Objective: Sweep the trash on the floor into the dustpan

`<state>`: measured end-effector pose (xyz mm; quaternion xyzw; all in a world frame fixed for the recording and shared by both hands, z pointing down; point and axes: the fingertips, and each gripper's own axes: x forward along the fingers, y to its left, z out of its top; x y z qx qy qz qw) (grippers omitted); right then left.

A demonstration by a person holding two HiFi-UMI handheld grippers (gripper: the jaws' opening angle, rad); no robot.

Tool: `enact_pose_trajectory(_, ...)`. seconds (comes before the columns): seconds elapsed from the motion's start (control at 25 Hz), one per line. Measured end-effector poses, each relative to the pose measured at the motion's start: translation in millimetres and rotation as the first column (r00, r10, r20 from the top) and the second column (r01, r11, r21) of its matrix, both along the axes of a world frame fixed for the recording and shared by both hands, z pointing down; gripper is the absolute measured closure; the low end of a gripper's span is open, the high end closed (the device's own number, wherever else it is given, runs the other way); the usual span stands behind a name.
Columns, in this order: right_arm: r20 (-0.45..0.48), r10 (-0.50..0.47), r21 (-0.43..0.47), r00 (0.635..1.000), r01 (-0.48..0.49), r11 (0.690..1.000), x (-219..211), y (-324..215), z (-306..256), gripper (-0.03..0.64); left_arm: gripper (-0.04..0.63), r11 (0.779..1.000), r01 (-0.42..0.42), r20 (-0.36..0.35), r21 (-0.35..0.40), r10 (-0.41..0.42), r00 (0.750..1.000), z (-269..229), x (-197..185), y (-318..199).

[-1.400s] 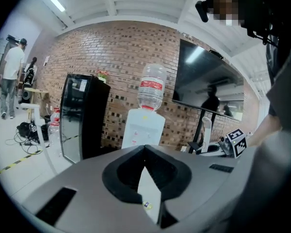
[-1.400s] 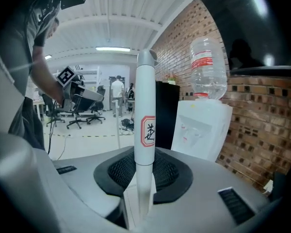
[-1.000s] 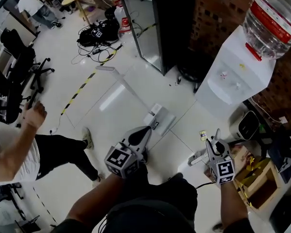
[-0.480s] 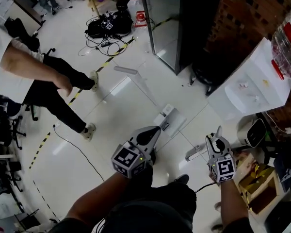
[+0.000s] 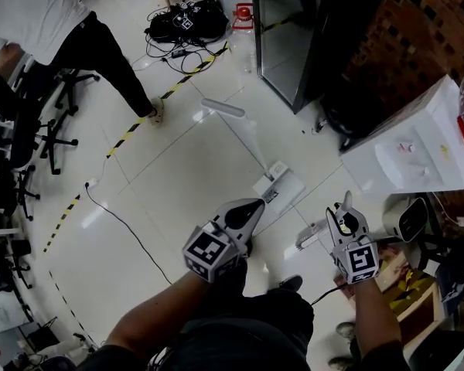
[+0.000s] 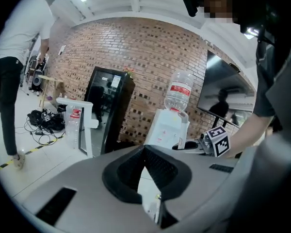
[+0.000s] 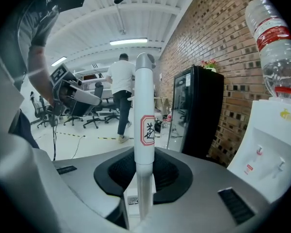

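A white dustpan [image 5: 281, 184] stands on the pale tiled floor, its long handle [image 5: 236, 126] upright and free of both grippers; its T-shaped handle [image 6: 79, 111] also shows in the left gripper view. My left gripper [image 5: 250, 205] hovers just short of the pan, jaws together, nothing plainly between them [image 6: 150, 174]. My right gripper [image 5: 345, 209] is shut on a white broom handle [image 7: 144, 110] with a red-framed label, gripped near its rounded top; the handle [image 5: 312, 240] runs down to the left. The broom head is hidden. I make out no trash.
A water dispenser [image 5: 417, 149] and a tall black cabinet [image 5: 325, 29] stand to the right. A person [image 5: 54, 14] walks at the far left near office chairs [image 5: 31, 122]. Cables [image 5: 182, 22] lie at the back, one cord [image 5: 131, 230] crosses the floor. A cardboard box [image 5: 406, 292] sits beside me.
The person in the white shirt has walked from the near left to the far left. My view has swung a little; both grippers keep their places and their hold.
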<state>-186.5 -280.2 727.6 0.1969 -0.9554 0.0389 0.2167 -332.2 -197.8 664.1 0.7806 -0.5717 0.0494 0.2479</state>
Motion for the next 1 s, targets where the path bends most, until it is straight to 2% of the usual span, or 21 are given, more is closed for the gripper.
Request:
enact_pose_trajectory(0.16,0.036,-0.005,-0.004,0.999,0.005,1.0,-36.4,-12.8,-10.6,0.529,0.589,0.999,0.049,-0.02,-0.009,-0.049,0.999,-5.7,-35.0,-3.3)
enact_pose_trajectory(0.4,0.057,-0.007,0.004,0.998,0.006,1.0,-106.2,-25.8,-24.6,0.529,0.589,0.998,0.064,-0.001,0.004,-0.064,0.998,-20.5,-89.6,-1.8)
enact_pose_trajectory(0.64,0.102,-0.05,0.023,0.993,0.048,0.999,-166.6,-23.4,-47.7,0.529,0.589,0.995,0.095,-0.001,0.014,-0.095,0.996,-29.8,-141.5,4.1)
enact_pose_trajectory(0.84,0.118,-0.065,0.033,0.991,0.061,0.998,-192.0,-14.9,-70.9,0.529,0.589,0.993,0.118,-0.007,0.017,-0.118,0.993,-40.1,-172.2,11.5)
enact_pose_trajectory(1.0,0.101,-0.025,0.037,0.995,0.021,0.999,-175.3,-7.6,-79.9,0.529,0.589,0.998,0.054,-0.013,0.031,-0.054,0.998,-46.9,-157.9,6.2)
